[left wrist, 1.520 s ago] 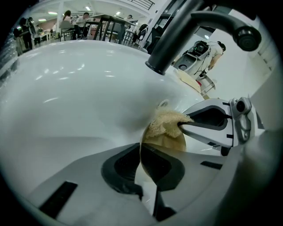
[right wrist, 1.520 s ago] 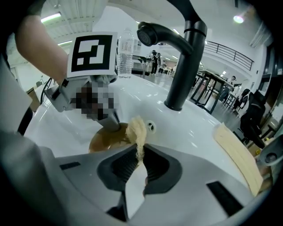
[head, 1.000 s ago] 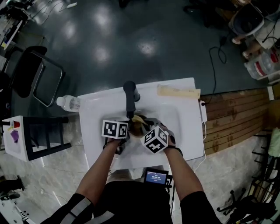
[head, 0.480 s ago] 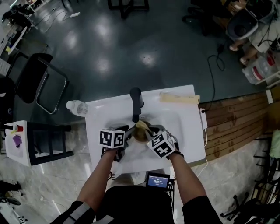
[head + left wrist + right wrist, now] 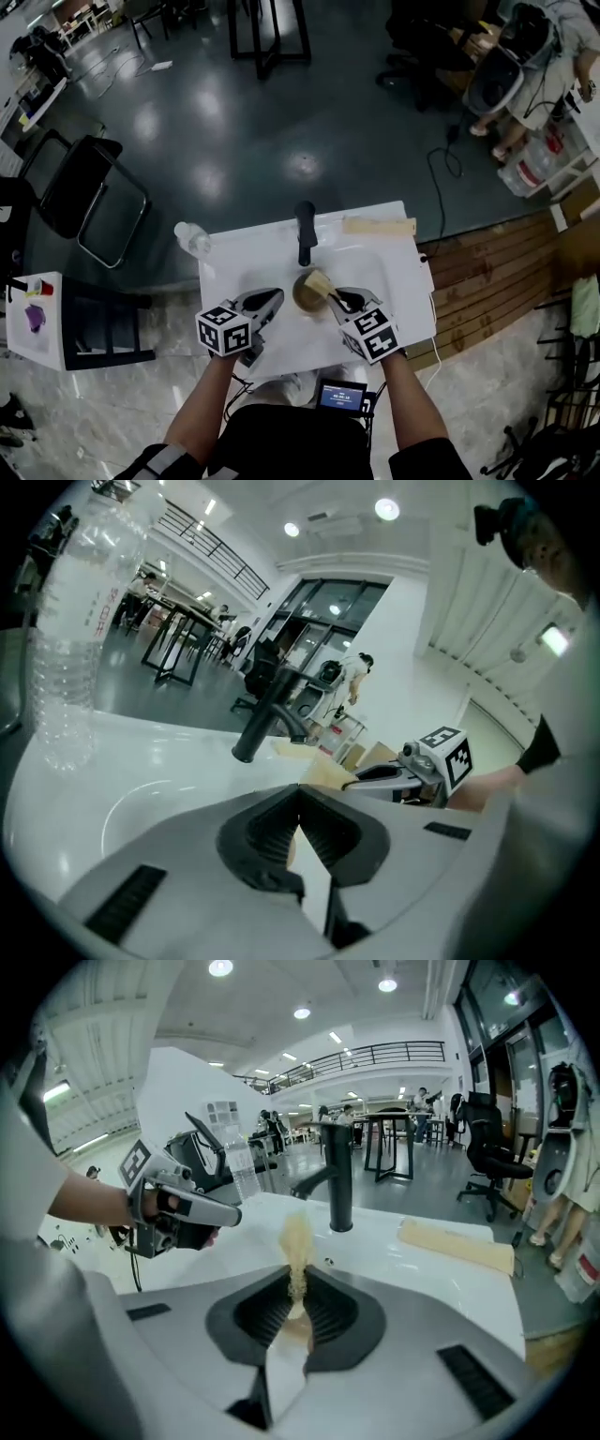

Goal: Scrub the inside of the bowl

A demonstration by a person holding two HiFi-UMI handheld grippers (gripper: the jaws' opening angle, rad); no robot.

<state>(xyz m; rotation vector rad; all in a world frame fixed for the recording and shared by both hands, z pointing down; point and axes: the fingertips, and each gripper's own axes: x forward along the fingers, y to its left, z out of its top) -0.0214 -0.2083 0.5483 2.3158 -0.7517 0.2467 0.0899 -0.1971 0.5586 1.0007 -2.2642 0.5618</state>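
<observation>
1. Head view is showing a dark shiny floor [image 5: 234, 122], with a black chair [image 5: 80, 187] at the left.
2. A water bottle [image 5: 192, 238] is sitting at the left edge of the white sink top [image 5: 234, 267].
3. The left gripper [image 5: 270, 298] has just been closing its jaws, and they are pressing together on nothing.
4. The brown bowl [image 5: 302, 298] is sitting in the sink under the black tap [image 5: 306, 230], between the grippers.
5. The right gripper [image 5: 337, 300] is squeezing a yellow sponge [image 5: 319, 281], which is hiding part of the bowl.
6. Wooden boards [image 5: 487, 272] are running off the right edge.

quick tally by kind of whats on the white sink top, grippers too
bowl: 1
sponge: 1
faucet: 1
water bottle: 1
tan cloth: 1
grippers: 2, left gripper jaws just closed, empty; right gripper shut on the sponge
total: 7
</observation>
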